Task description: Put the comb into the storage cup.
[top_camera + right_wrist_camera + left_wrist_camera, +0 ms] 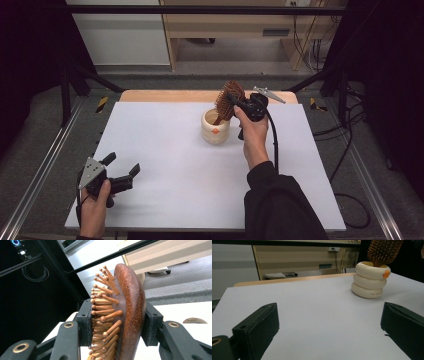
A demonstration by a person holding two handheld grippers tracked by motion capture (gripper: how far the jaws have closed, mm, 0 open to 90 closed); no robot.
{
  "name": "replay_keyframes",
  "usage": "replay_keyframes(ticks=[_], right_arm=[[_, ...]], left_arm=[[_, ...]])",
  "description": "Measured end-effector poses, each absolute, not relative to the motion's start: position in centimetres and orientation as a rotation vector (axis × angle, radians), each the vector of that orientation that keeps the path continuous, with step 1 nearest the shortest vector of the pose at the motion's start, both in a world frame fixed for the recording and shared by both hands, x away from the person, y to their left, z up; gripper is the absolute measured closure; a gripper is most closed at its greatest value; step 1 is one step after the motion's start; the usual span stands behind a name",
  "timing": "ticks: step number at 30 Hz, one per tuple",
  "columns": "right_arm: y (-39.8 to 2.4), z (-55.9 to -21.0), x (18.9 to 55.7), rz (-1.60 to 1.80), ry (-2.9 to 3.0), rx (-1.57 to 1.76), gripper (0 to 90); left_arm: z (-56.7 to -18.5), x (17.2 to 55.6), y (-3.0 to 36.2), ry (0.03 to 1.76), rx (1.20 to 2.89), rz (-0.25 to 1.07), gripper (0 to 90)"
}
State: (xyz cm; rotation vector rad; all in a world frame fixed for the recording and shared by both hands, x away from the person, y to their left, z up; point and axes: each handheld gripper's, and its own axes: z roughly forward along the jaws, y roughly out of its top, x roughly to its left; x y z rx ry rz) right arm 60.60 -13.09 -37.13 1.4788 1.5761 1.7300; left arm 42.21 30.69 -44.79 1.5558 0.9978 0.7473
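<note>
High view: right gripper (239, 106) has its jaws clamped on the head of a wooden hairbrush (229, 100), held tilted with its lower end inside the cream ringed cup (215, 127) standing near the far middle of the white table (165, 150). Right gripper view confirms it: one jaw presses the bristle side, the other the brown back. Left gripper (121, 171) sits at the near-left corner, well apart from the cup, jaws spread wide with nothing between them.
</note>
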Motion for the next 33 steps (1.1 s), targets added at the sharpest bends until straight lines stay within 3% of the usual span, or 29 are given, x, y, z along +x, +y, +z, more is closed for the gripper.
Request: replay_keyframes(ticks=[33], right_arm=[[-12.72, -37.69, 60.98, 1.765, 1.561, 1.498, 52.4]], left_arm=[[-44.83, 42.24, 30.6, 0.995, 1.56, 0.743, 1.6]])
